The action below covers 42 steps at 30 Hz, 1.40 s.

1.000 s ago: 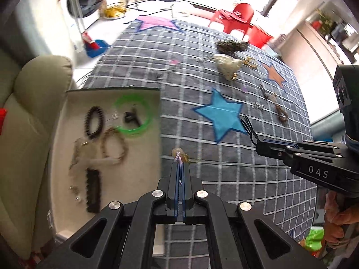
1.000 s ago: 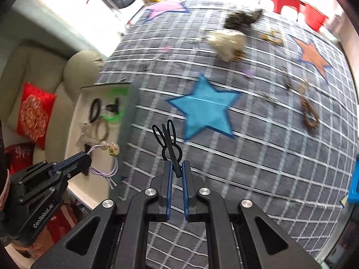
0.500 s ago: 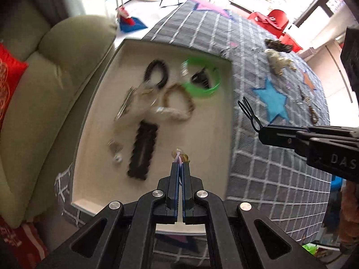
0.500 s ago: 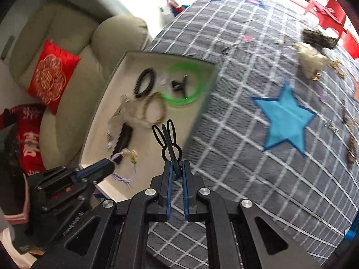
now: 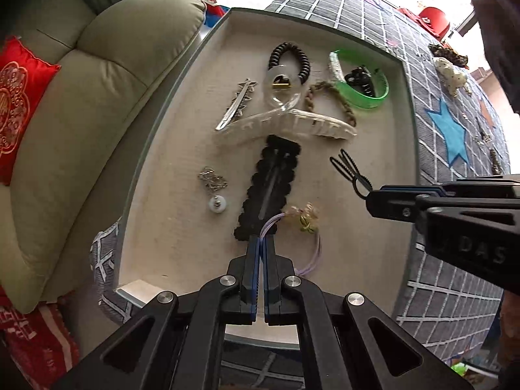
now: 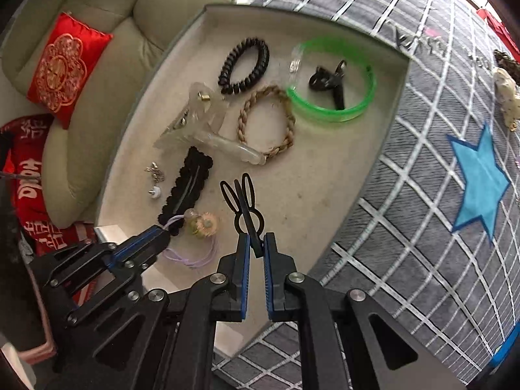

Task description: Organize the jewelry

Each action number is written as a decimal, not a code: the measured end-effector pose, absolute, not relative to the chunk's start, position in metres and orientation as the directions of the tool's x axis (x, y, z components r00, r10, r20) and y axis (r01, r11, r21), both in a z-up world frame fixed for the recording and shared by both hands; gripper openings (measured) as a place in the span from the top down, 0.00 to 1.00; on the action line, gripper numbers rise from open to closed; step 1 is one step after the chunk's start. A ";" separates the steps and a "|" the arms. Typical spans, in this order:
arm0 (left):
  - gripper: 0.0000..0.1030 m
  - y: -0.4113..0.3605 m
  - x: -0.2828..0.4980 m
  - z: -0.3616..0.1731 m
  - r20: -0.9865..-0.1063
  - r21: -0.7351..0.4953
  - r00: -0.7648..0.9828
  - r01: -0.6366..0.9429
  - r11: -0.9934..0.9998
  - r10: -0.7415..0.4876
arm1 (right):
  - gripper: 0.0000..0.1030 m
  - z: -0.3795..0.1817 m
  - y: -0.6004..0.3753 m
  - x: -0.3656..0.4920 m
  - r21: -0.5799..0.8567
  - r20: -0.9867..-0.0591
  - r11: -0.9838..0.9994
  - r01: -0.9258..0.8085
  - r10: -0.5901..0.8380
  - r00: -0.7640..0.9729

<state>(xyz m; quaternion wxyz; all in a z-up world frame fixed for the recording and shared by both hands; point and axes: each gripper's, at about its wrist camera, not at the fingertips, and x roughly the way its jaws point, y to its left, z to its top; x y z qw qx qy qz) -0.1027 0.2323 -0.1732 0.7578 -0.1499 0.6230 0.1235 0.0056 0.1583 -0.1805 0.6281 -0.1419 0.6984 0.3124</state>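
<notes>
The left gripper (image 5: 262,239) is pressed together on the lilac cord of a beaded bracelet (image 5: 302,217), whose beads rest on the floor of the beige tray (image 5: 373,214) just ahead of the tips, against the near end of the black scalloped hair clip (image 5: 269,188). To its right, the right gripper (image 6: 256,243) pinches a black rabbit-ear hairpin (image 6: 242,200) by its stem, loops pointing over the tray's bare middle. Beyond the scalloped clip lie a clear claw clip (image 5: 286,120), a braided tan bracelet (image 6: 268,123), a black coil hair tie (image 6: 243,65) and a green bangle (image 6: 331,110) at the tray's far edge.
</notes>
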 end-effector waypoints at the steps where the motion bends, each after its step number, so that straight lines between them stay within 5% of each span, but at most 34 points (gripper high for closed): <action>1: 0.97 0.232 -0.102 -0.175 -0.982 -0.071 0.189 -0.375 0.924 0.001 | 0.92 -0.184 0.160 0.006 0.256 -0.966 0.766 -0.589 0.189 -0.174; 16: 0.97 0.228 -0.100 -0.173 -0.988 -0.002 0.145 -0.391 0.920 0.060 | 0.90 -0.184 0.164 0.018 0.287 -0.957 0.774 -0.564 0.217 -0.190; 21: 0.97 0.228 -0.099 -0.165 -0.987 0.000 0.148 -0.398 0.917 0.064 | 0.68 -0.162 0.153 0.022 0.291 -0.956 0.774 -0.562 0.250 -0.150; 36: 0.97 0.209 -0.109 -0.141 -0.986 -0.041 0.164 -0.361 0.932 0.020 | 0.49 -0.122 0.102 0.020 0.264 -0.963 0.816 -0.514 0.254 -0.091; 37: 0.78 0.208 -0.110 -0.139 -0.986 -0.042 0.166 -0.361 0.932 0.020 | 0.48 -0.120 0.101 0.019 0.262 -0.963 0.818 -0.512 0.254 -0.087; 38: 0.15 0.207 -0.111 -0.137 -0.986 -0.039 0.168 -0.363 0.931 0.024 | 0.47 -0.118 0.097 0.019 0.262 -0.963 0.819 -0.510 0.256 -0.083; 39: 0.01 0.207 -0.112 -0.136 -0.985 -0.031 0.167 -0.370 0.929 0.034 | 0.45 -0.116 0.094 0.018 0.262 -0.963 0.821 -0.508 0.258 -0.080; 42: 0.00 0.209 -0.111 -0.130 -0.977 -0.012 0.202 -0.380 0.925 0.070 | 0.42 -0.112 0.090 0.016 0.255 -0.964 0.827 -0.501 0.257 -0.068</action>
